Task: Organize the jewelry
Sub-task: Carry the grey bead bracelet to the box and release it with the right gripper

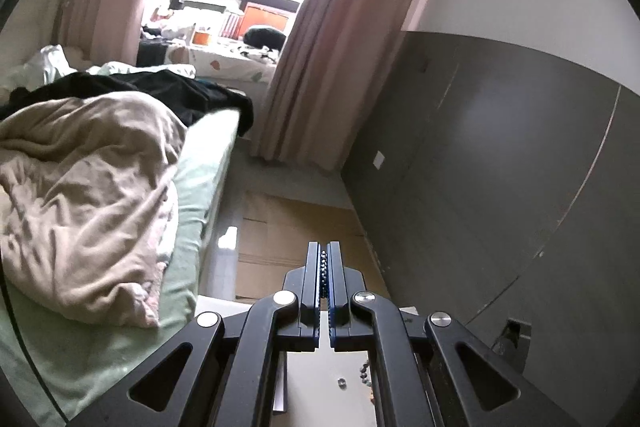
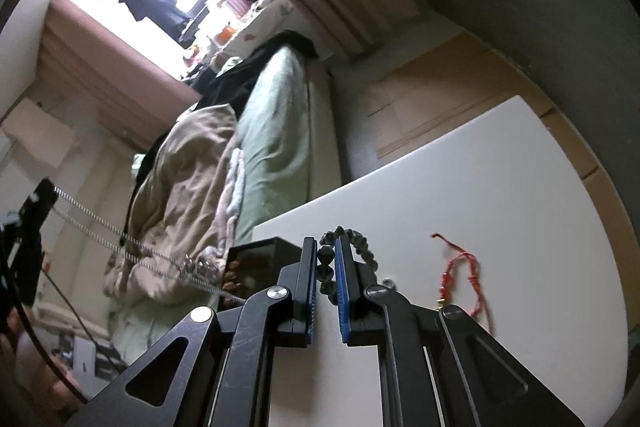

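My left gripper [image 1: 324,255] is shut on a thin silver chain; small links show between its blue pads. In the right wrist view the silver chain [image 2: 120,233] runs taut from the left gripper's black body at the far left toward the black jewelry box [image 2: 256,263]. My right gripper [image 2: 326,255] is shut on a dark green bead bracelet [image 2: 362,243], which loops out over the white table [image 2: 500,187]. A red cord bracelet [image 2: 460,271] lies on the table to the right. A small silver ring [image 2: 387,282] lies by the right finger.
A bed with a beige blanket [image 1: 80,195] and green sheet stands left of the table. A grey wall panel [image 1: 500,147] is on the right, cardboard [image 1: 296,235] lies on the floor, and pink curtains [image 1: 320,47] hang ahead. A ring [image 1: 341,382] and beads lie on the table below.
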